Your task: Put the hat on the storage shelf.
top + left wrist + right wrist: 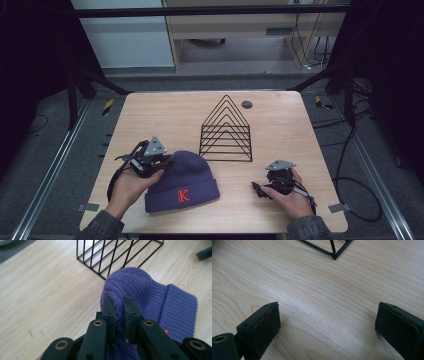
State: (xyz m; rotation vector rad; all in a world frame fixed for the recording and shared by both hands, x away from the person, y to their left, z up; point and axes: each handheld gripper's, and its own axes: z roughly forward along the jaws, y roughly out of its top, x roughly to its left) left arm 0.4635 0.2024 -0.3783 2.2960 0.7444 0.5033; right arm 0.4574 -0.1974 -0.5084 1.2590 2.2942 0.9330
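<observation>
Left tongs [119,312] pinch a fold at the crown of the purple beanie [187,182], which lies on the bench [150,115] at 7 o'clock of the wire rack [226,131]. Right tongs [327,322] rest spread, empty. Risk: the thin knit fold may slip free on lifting, or snag the rack wires.

Light wooden table [150,115] with purple beanie [187,180], black wire rack [226,131], grey disc [246,104].
</observation>
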